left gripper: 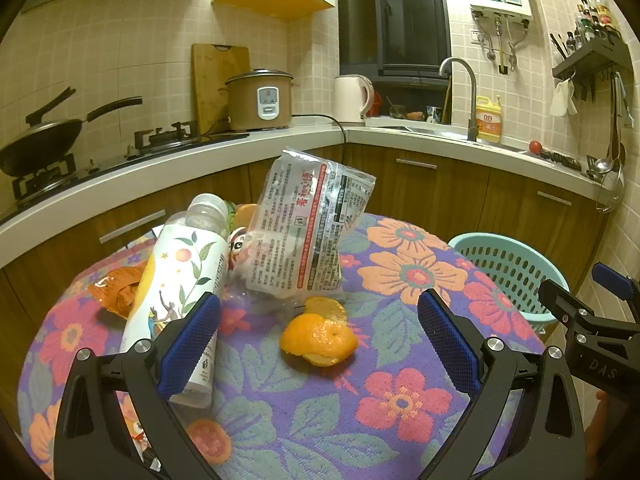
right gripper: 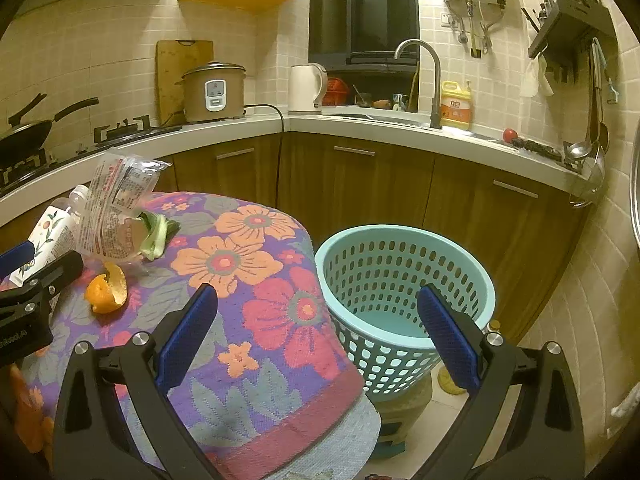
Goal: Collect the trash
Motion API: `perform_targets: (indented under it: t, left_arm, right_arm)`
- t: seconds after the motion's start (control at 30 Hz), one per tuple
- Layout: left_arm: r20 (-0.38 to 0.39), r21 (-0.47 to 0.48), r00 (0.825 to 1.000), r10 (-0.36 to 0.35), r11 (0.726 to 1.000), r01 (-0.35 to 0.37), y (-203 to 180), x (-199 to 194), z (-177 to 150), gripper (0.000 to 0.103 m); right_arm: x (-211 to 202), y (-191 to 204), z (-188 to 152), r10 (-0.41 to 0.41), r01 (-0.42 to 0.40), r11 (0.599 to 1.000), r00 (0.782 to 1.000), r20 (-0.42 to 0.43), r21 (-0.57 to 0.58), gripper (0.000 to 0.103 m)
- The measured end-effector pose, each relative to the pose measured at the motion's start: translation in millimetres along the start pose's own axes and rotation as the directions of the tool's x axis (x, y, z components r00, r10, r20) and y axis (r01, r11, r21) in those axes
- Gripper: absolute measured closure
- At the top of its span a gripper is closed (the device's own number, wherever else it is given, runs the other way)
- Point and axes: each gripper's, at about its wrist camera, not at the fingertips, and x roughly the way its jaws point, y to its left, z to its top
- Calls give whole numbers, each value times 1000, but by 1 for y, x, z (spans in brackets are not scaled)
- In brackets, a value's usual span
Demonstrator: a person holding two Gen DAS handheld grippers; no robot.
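An orange peel [left gripper: 319, 336] lies on the flower-patterned tablecloth [left gripper: 400, 400], between the wide-open fingers of my left gripper [left gripper: 318, 320]. Behind it are a crumpled clear food wrapper [left gripper: 308, 232], a lying plastic bottle [left gripper: 180, 288] and an orange snack wrapper [left gripper: 116, 292]. My right gripper [right gripper: 318, 320] is open and empty, above the table's right edge beside the light blue perforated basket [right gripper: 404, 300]. The right wrist view also shows the peel [right gripper: 106, 290], the wrapper [right gripper: 116, 208], the bottle [right gripper: 48, 236] and a green vegetable scrap [right gripper: 158, 236].
The basket [left gripper: 516, 272] stands on a low stool [right gripper: 404, 408] right of the table. Behind runs an L-shaped kitchen counter [left gripper: 240, 152] with a wok [left gripper: 40, 140], rice cooker [left gripper: 260, 100], kettle [left gripper: 352, 98], sink tap [left gripper: 468, 96] and brown cabinets below.
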Motion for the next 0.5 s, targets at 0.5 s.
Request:
perform_targets:
  t: [0.5]
  left_arm:
    - [-3, -2, 1000, -1, 1000, 1, 0, 0, 1, 7]
  right_arm:
    - [4, 0, 0, 15, -15, 1000, 1000, -14, 3, 8]
